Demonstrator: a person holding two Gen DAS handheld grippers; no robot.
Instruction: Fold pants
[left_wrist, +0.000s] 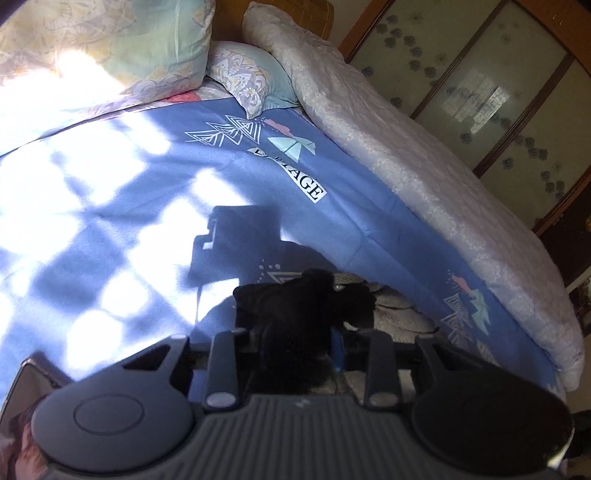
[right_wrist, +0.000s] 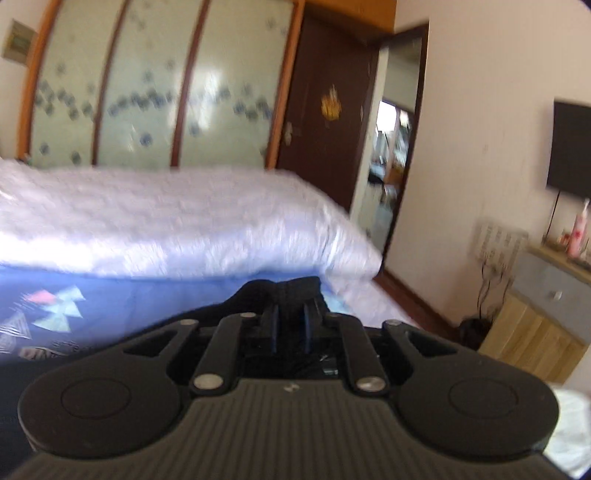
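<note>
We had the pants (left_wrist: 295, 314) bunched in each hand-held gripper, left (left_wrist: 295, 332) and right (right_wrist: 290, 314), jaws narrow on black cloth above the bed (left_wrist: 110, 184). Soft and limp, they seemed best pinched at waistband corners, quilt (left_wrist: 406, 147) toward two o'clock.

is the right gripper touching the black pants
Touching: the right wrist view shows the right gripper shut on a bunched fold of the black pants.

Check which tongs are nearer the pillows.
Left. The left tongs, shut on the black pants, face the pillows across the bed. The right tongs face the wardrobe; no pillows in that view.
</note>
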